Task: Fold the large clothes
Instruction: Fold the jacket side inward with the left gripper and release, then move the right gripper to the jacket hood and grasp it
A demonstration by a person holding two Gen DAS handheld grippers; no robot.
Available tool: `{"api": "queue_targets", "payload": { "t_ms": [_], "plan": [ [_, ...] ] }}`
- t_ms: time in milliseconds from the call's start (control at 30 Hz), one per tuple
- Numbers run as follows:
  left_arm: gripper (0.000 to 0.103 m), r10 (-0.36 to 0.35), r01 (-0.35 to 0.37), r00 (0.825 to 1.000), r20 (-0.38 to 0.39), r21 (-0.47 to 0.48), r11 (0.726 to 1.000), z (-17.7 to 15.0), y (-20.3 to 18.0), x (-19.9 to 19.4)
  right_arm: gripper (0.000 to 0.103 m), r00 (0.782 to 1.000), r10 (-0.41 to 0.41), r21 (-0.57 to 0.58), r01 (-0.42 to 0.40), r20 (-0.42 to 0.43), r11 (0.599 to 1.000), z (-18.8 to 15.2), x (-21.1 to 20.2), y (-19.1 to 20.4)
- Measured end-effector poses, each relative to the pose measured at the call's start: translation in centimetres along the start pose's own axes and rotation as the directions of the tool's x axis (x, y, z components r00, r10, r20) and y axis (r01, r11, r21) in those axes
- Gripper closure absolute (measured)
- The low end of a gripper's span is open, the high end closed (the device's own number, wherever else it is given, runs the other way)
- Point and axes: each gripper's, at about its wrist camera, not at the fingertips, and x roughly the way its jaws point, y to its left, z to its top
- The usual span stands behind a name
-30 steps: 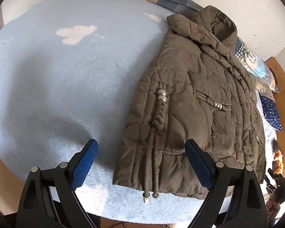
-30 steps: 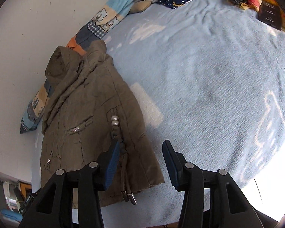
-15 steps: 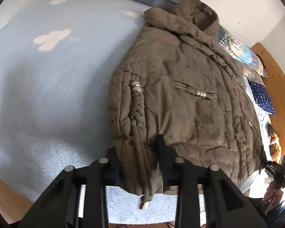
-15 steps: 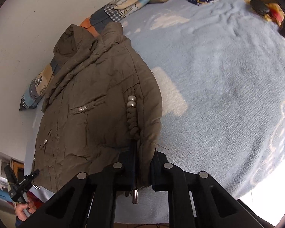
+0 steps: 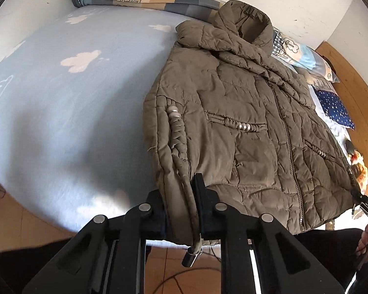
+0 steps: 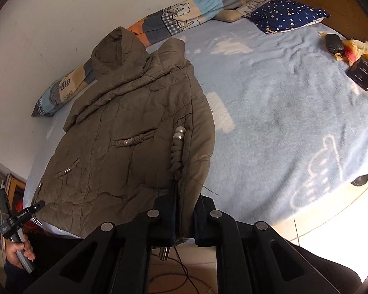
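Since a second ago both jaws have closed on the jacket (image 5: 245, 122) hem and lifted it slightly. Left gripper (image 5: 180, 210) and right gripper (image 6: 184, 216) each pinch a bottom corner. Jacket lies flat on the bed (image 5: 61, 103); we judge no fold made yet.

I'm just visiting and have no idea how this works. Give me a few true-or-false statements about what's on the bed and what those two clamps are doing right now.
1. Both grippers are clamped on the jacket's bottom edge. True: the left gripper and right gripper each pinch the hem.
2. The jacket is bright red. False: it is olive-brown.
3. The blanket under the jacket is light blue with white clouds. True.
4. The jacket is already folded in half. False: it lies spread out, front up, collar toward the wall.
5. A star-patterned pillow lies on the jacket. False: it lies apart, near the headboard.
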Motion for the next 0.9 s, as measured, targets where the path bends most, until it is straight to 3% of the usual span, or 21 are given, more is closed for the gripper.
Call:
{"api": "queue_targets", "payload": {
  "t_ms": [133,200,267,333,433,533,733,900],
  "plan": [
    [0.081,0.048,-0.048,0.999,-0.007,0.021,0.999,0.7,-0.2,0.9,0.091,0.998,-0.034,0.046,0.036,-0.050,0.998,0.2,1.6,-0.9],
    [0.070,0.076,-0.076,0.997,-0.018,0.011,0.997,1.4,0.0,1.7,0.086,0.995,-0.064,0.057,0.069,-0.075,0.996,0.4,2.7,-1.1],
    [0.048,0.101,-0.101,0.995,-0.027,-0.004,0.995,1.8,0.2,2.2,0.084,0.989,-0.108,0.035,0.112,-0.100,0.993,0.3,3.4,-0.7],
    [0.038,0.122,-0.122,0.992,-0.021,-0.018,0.992,1.9,0.3,2.1,0.070,0.984,-0.135,0.033,0.139,-0.113,0.990,0.3,3.3,-0.5],
    [0.032,0.127,-0.127,0.991,0.027,-0.021,0.992,2.1,0.3,0.8,0.058,0.986,-0.154,0.028,0.156,-0.065,0.987,0.7,1.5,-0.5],
    [0.030,0.146,-0.147,0.985,0.089,0.011,0.989,2.8,-0.3,-1.3,0.057,0.983,-0.182,0.000,0.182,0.015,0.983,1.8,-1.1,-0.1],
    [0.027,0.103,-0.121,0.975,0.195,0.079,0.989,7.3,-3.3,-5.1,0.057,0.993,-0.070,-0.014,0.072,0.100,0.997,5.7,-4.8,1.6],
    [0.020,0.058,-0.105,0.962,0.268,0.163,0.981,12.2,-7.0,-7.7,0.057,0.989,0.004,-0.117,0.014,0.151,0.993,10.0,-6.7,6.0]
  ]
}}
